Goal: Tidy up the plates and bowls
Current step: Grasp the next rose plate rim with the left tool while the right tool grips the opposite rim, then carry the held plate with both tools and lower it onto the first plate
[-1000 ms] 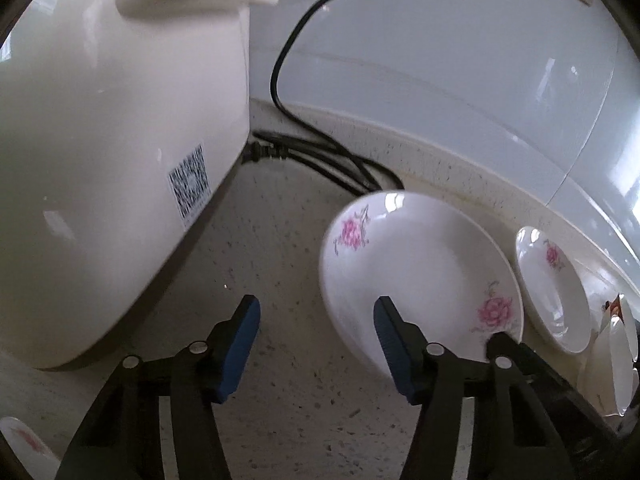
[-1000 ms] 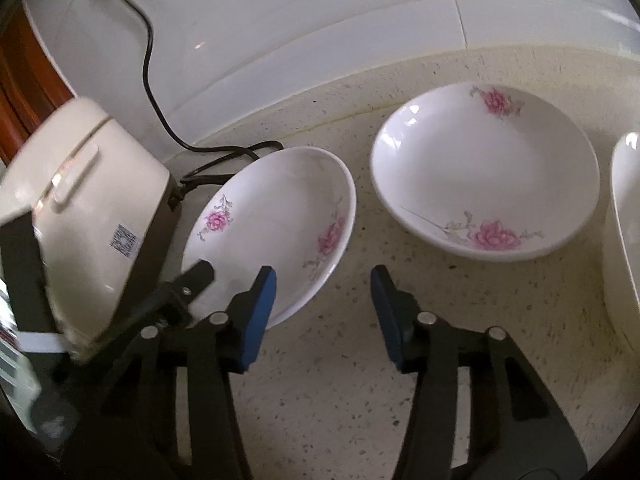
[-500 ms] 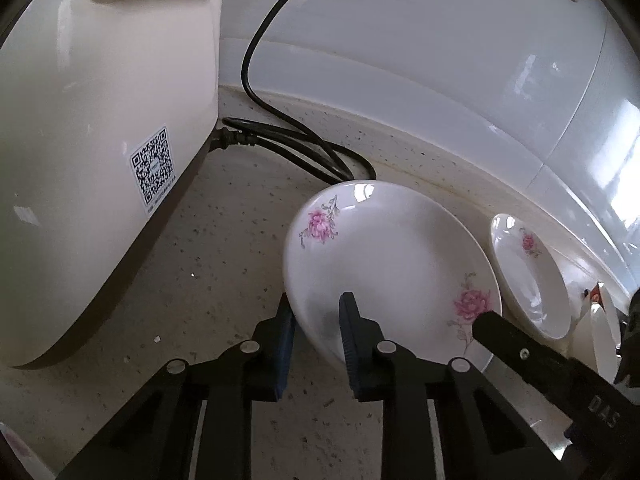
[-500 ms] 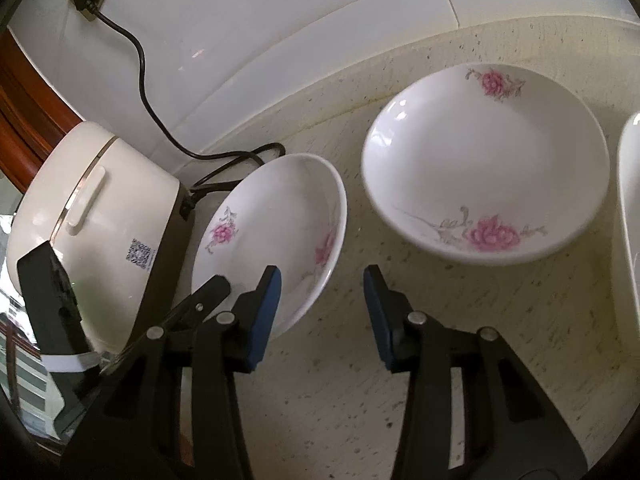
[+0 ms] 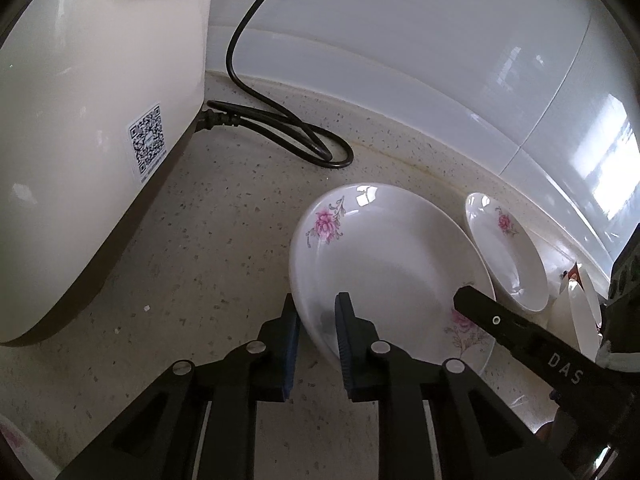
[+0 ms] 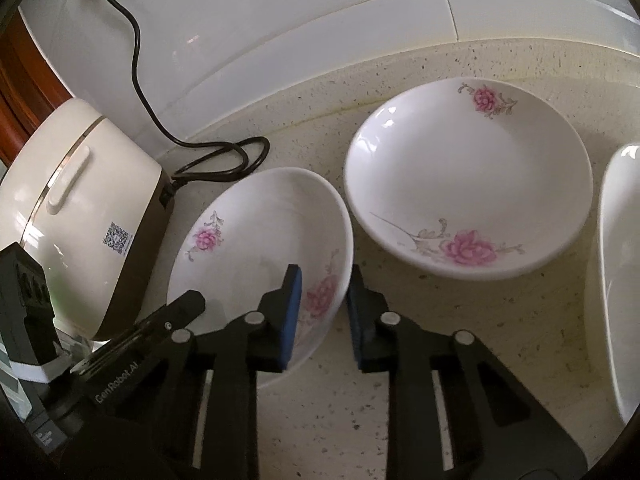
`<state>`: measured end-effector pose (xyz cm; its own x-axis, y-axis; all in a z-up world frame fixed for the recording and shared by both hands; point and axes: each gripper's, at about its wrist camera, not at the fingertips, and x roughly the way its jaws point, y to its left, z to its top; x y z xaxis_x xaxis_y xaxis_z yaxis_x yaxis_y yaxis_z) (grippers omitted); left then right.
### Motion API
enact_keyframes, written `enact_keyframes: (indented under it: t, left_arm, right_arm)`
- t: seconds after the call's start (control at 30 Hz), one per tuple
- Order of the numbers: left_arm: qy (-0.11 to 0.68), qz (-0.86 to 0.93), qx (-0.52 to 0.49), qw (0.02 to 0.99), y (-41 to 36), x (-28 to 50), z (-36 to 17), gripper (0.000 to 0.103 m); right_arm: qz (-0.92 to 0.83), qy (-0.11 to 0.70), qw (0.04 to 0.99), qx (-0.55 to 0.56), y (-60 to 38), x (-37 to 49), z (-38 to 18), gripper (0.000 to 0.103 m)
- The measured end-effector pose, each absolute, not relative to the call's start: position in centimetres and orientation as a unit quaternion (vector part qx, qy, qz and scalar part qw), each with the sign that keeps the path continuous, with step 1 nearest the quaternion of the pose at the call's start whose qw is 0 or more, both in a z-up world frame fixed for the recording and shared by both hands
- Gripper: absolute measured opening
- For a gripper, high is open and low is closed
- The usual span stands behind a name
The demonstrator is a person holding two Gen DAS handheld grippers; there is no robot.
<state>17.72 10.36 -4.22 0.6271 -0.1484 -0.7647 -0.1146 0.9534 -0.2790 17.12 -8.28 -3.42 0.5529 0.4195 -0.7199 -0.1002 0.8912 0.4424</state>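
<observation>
A white plate with pink flowers lies on the speckled counter, its near rim pinched in my left gripper, which is shut on it. In the right wrist view the same plate sits tilted. My right gripper straddles its right rim, one pad inside and one outside, drawn in tight on it. One of the right gripper's fingers reaches over the plate's far side. A second flowered plate rests flat to the right, also visible as the second plate near the wall.
A cream rice cooker stands close on the left, with its black cord looped on the counter behind the plate. A tiled wall backs the counter. A large white dish and stacked white bowls are at the far right.
My left gripper moved in and closed on the plate's near rim. My right gripper came forward over the plate's right rim and its jaws narrowed onto it. The plate now sits tilted.
</observation>
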Motion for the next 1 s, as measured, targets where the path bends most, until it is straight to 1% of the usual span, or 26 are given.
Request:
enact_keyframes:
  t: [0.13,0.47,0.77,1.0]
  left_arm:
    - [0.412,0.000,-0.142,0.900,10.0,16.9,-2.6,0.018]
    - [0.360,0.022,-0.138,0.922,10.4,14.0,1.5,0.018]
    - [0.312,0.065,-0.175,0.932,13.1,8.0,3.9,0.018]
    - [0.273,0.102,-0.201,0.935,15.5,3.3,5.5,0.018]
  right_arm:
    - [0.158,0.444,0.862,0.188,-8.6,16.7,-3.1,0.025]
    - [0.204,0.386,0.881,0.183,-8.8,14.0,1.2,0.025]
    - [0.296,0.352,0.874,0.157,-7.2,10.7,5.3,0.025]
    - [0.356,0.331,0.864,0.129,-4.6,8.1,7.1,0.025]
